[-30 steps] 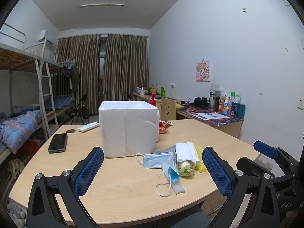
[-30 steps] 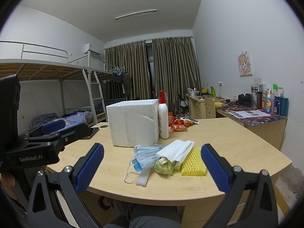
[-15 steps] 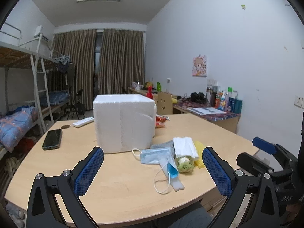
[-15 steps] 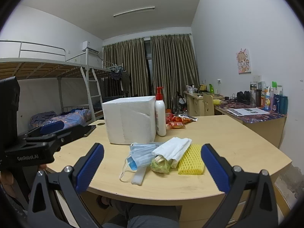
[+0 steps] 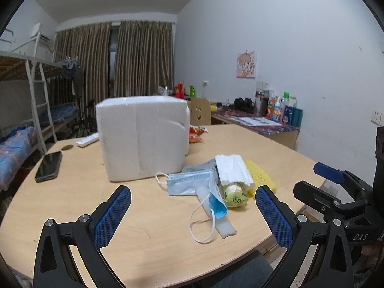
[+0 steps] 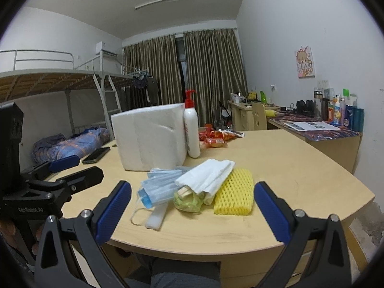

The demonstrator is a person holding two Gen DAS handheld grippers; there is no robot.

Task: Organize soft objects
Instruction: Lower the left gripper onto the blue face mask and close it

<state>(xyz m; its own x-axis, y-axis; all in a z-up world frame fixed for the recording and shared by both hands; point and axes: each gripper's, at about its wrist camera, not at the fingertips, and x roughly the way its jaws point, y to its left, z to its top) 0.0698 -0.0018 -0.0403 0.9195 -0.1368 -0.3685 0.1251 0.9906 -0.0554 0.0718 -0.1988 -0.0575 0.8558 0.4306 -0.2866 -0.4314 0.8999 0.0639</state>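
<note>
Beside the white foam box (image 5: pixel 141 139), on its near right, we see the soft things heaped on the worktop (image 5: pixel 72 206): face masks (image 5: pixel 189 182), folded white cloth (image 5: pixel 231 170) and yellow foam net (image 5: pixel 260 176). Our left tool (image 5: pixel 193 218) hangs released, likely lining up a pick. "DAS" shows on the other rig.

From the right wrist, our right tool (image 6: pixel 192 210) is likewise released, short of the heap before the box; "GenRobot.AI" marks the left rig.

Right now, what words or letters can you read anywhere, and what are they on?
"GenRobot.AI": on the left gripper body, right wrist view.
"DAS": on the right gripper body, left wrist view.
Green packet: a printed mark, too blurred to read.
Pump bottle, snack packets, desk bottles: print too small to read.
</note>
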